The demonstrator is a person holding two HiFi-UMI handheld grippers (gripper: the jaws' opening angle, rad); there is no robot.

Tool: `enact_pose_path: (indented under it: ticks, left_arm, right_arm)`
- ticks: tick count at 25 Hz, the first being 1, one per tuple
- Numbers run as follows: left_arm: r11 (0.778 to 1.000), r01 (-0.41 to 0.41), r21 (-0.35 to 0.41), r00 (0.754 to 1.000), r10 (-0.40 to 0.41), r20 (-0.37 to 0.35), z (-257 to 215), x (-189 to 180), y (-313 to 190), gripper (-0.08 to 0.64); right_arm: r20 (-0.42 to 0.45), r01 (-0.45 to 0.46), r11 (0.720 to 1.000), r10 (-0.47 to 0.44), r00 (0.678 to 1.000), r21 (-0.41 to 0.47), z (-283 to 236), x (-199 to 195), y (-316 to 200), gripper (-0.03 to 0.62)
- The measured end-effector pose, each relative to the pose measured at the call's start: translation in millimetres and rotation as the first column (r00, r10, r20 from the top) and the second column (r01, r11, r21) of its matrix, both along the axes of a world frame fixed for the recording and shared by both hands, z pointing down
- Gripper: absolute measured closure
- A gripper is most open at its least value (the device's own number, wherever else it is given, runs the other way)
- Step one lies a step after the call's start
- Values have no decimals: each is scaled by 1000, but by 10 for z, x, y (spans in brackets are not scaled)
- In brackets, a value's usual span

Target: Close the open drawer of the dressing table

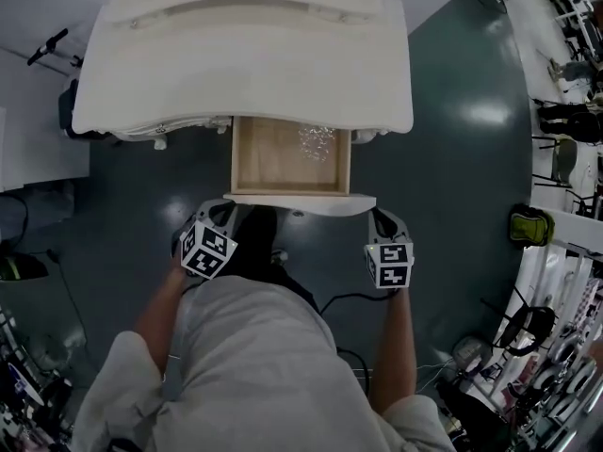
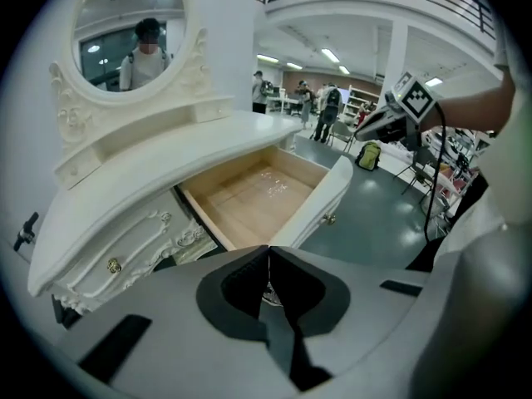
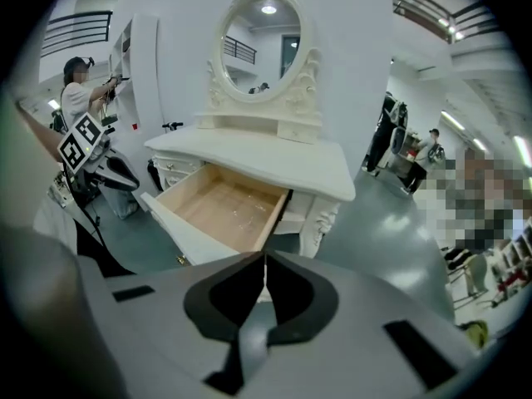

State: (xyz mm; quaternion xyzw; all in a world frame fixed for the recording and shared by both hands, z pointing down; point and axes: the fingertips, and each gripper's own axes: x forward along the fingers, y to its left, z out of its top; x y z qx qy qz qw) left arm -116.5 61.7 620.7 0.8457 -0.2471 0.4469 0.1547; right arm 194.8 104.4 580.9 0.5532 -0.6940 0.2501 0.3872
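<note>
Glossy dark grey-green floor (image 1: 452,158) of a large open hall, cluttered benches along the right edge of the head view. White carved dressing table (image 1: 245,64) fills the top centre, its oval mirror (image 3: 264,44) showing in the right gripper view. Task thing: the pale wood-lined drawer (image 1: 283,158) with its white curved front (image 1: 300,202) stands pulled well out from under the tabletop, at frame centre. Something small and clear glints on the drawer floor at its upper right; cannot tell what. Nothing of the closing is done yet, by my reading: the whole push inward is left. Left gripper (image 1: 221,207) sits near the left end of the drawer front, right gripper (image 1: 380,217) near the right end; both are angled down and forward on bare forearms held out from the body. No contact with the front is evident; in both gripper views it lies ahead of the tips. Jaws of both are pressed fully together, nothing between them.
</note>
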Motion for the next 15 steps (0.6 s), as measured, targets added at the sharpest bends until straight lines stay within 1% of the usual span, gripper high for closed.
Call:
enact_pose_path:
  ticks: [3,5,6,7,9,10,11,12,13,15]
  left_arm:
    - [993,-115,8,993,115,28,46,35,-11,552]
    - [981,-193,14,979,192,60,76,45,-20,552]
    - [975,-220,12,973,219,74,90,41,-23,552]
    - [972,-233,5,969,232,83,100,36,-29,552]
    - [973,-232,-9,968,232,95,119,15,-45,552]
    - [973,-231,-11,967,231,107,133,-9,-53,551]
    - [972,-235,-10,964,235,125,152,-42,-58,551]
    - [969,-245,-9,959,244,143,177,-74,-62,551]
    - [966,-258,-10,953,256,159,203,-100,-64,551]
    - [961,-276,-18,945,275,177,243,-120,-60,551]
  right_arm:
    - [-28,55,998,-56,998,-34,53,141,-93,577]
    - [-83,140,988,-145,986,-69,98,181,-119,575]
    - [-116,194,976,-205,972,-96,131,177,-112,575]
    - [-147,251,960,-268,952,-128,174,165,-95,575]
    - [-182,347,916,-383,905,-202,280,126,-38,572]
    - [-185,386,892,-431,883,-236,341,93,-7,548]
    - [-183,418,869,-471,863,-265,405,55,20,474]
    - [-181,443,849,-503,845,-288,466,20,40,432]
    - [-181,461,833,-527,830,-306,518,-2,49,420]
    - [-192,487,806,-565,802,-336,595,-4,47,419]
